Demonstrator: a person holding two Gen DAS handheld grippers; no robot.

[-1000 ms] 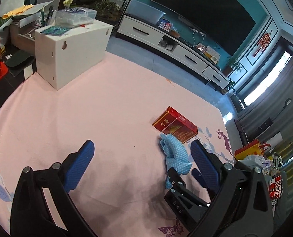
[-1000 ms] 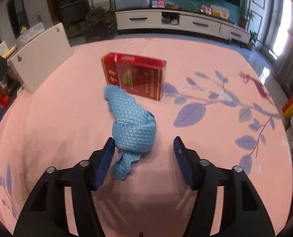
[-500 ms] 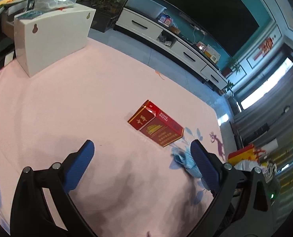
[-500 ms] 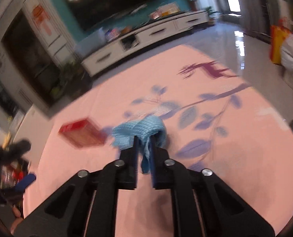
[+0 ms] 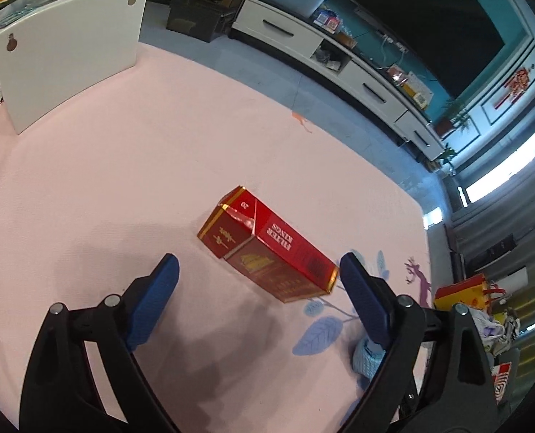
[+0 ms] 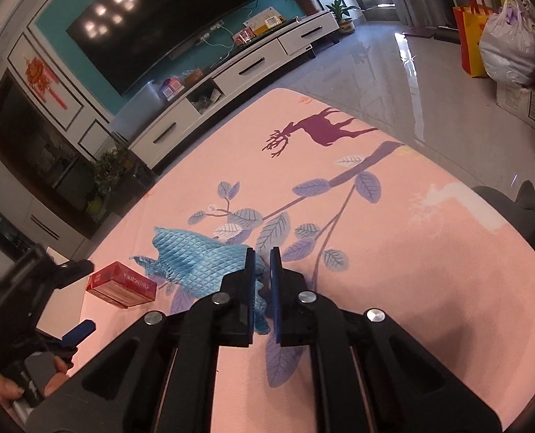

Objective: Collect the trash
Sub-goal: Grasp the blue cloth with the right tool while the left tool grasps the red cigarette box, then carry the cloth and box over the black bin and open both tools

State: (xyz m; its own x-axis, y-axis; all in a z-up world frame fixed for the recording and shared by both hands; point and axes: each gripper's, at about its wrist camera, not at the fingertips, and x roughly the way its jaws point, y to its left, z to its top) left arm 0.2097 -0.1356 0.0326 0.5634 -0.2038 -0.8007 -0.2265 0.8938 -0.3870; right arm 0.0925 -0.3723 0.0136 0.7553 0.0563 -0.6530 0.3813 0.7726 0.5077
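A red cigarette carton (image 5: 267, 249) lies on the pink tablecloth (image 5: 123, 166); it also shows in the right wrist view (image 6: 123, 285). My left gripper (image 5: 260, 281) is open, its blue fingers on either side of the carton's near end, just short of it. My right gripper (image 6: 260, 267) is shut on a blue quilted cloth (image 6: 198, 263) and holds it above the table, to the right of the carton. A bit of that cloth (image 5: 366, 357) shows behind my left gripper's right finger.
A white box (image 5: 65, 57) stands at the table's far left. A white TV cabinet (image 5: 339, 57) runs along the far wall. Bags (image 6: 498, 36) stand on the floor off the table's right side. The left gripper's body (image 6: 22, 306) is at the left.
My right gripper closed on the blue cloth, lifted it and carried it to the right. My left gripper moved forward toward the red carton, which now lies between its fingers.
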